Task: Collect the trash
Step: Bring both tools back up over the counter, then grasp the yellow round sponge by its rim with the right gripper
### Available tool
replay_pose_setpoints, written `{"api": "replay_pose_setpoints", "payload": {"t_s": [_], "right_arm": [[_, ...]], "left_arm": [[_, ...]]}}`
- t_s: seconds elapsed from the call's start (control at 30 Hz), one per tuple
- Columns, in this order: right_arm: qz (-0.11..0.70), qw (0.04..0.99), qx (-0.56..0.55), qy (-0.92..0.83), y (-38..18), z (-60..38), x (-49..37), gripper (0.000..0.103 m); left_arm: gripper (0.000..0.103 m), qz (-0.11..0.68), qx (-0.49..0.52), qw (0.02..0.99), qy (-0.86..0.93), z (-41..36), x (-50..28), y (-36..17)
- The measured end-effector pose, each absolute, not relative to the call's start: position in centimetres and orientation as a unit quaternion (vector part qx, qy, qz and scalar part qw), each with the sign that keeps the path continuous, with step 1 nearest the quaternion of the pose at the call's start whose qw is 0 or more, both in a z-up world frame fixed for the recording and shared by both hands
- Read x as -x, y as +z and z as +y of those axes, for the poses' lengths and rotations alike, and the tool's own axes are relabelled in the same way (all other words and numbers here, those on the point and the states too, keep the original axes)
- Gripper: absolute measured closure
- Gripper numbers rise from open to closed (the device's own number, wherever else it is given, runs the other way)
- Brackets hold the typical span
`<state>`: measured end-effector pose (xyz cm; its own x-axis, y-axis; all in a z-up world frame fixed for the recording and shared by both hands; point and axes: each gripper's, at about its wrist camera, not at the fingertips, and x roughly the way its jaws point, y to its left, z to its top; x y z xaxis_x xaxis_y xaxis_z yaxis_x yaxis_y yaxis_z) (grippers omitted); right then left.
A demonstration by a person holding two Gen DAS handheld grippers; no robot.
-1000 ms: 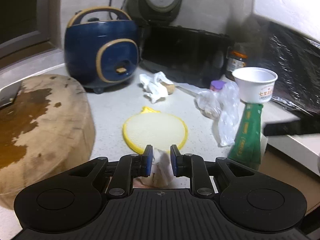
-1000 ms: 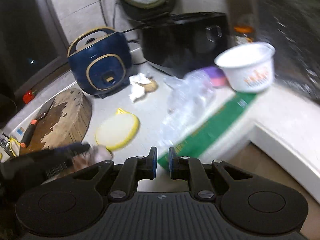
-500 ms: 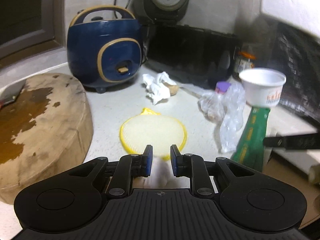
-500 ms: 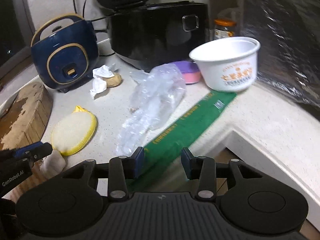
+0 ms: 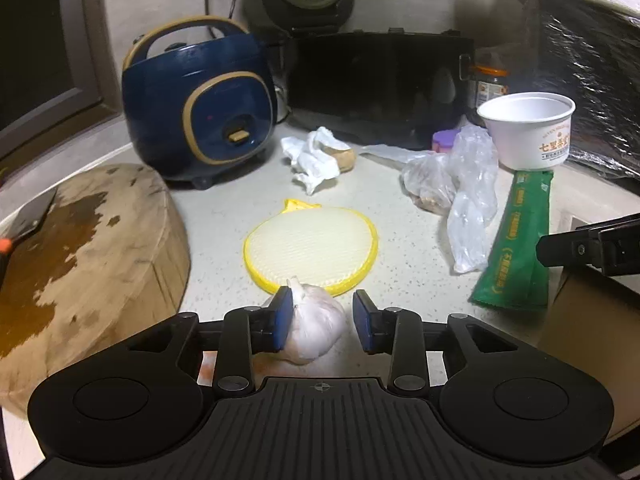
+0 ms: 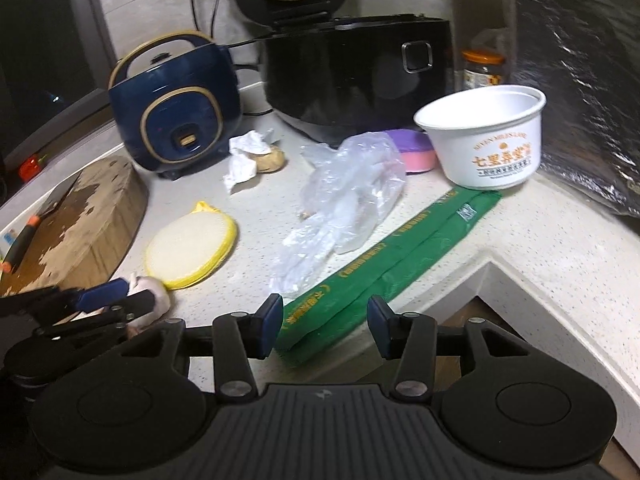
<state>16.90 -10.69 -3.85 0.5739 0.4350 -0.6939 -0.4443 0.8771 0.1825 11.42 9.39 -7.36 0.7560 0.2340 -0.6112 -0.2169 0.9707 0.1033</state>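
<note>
The left gripper (image 5: 322, 318) has its 2 blue-padded jaws opening around a white garlic bulb (image 5: 314, 330) that sits on the speckled white countertop (image 5: 412, 264). The left pad looks to be touching the bulb's side, though the view is too close to be sure; the right pad stands clear of it, so the bulb is released rather than gripped. Just ahead of these jaws lies a round yellow-rimmed mesh scrubbing pad (image 5: 312, 250), and to their left a thick round wooden chopping block (image 5: 84, 252) with dark wet stains.

The right gripper (image 6: 324, 322) is also opening, its jaws spread with nothing pressed between the pads. The near end of a long green printed plastic wrapper (image 6: 390, 254) lies on the countertop between and just ahead of them, reaching toward the counter's edge. The wrapper's far end runs up to a white disposable paper bowl with orange lettering (image 6: 486, 136). Left of the wrapper, ahead of the right gripper, lies a crumpled clear plastic bag (image 6: 348, 196). Farther ahead sit a crumpled white tissue (image 6: 244, 158), a navy blue rice cooker with gold trim (image 6: 176, 108) and a black cooker with its lid raised (image 6: 356, 80).
</note>
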Motion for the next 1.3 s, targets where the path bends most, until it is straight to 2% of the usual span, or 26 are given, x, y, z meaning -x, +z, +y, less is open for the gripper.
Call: {"api": "replay_pose_setpoints", "payload": {"t_s": [0.2,0.47,0.87,1.3], "right_arm": [[0.380,0.887,0.022,0.260,-3.6,-9.7,-16.7,0.054],[0.385,0.885,0.027,0.260,-3.8,-9.5,-16.8,0.054],[0.385,0.875,0.067,0.285,-3.2,-6.8,-19.3,0.053],[0.442,0.833,0.011,0.333,-5.8,0.1,-24.8,0.051]], "left_arm": [[0.065,0.325,-0.019,0.936,0.135,10.4,-11.9,-7.8],[0.054,0.334,0.003,0.933,0.134,12.2,-13.1,-7.9],[0.054,0.328,0.041,0.937,0.115,13.4,-12.1,-7.6],[0.056,0.326,0.104,0.933,0.109,14.8,-11.5,-7.6]]}}
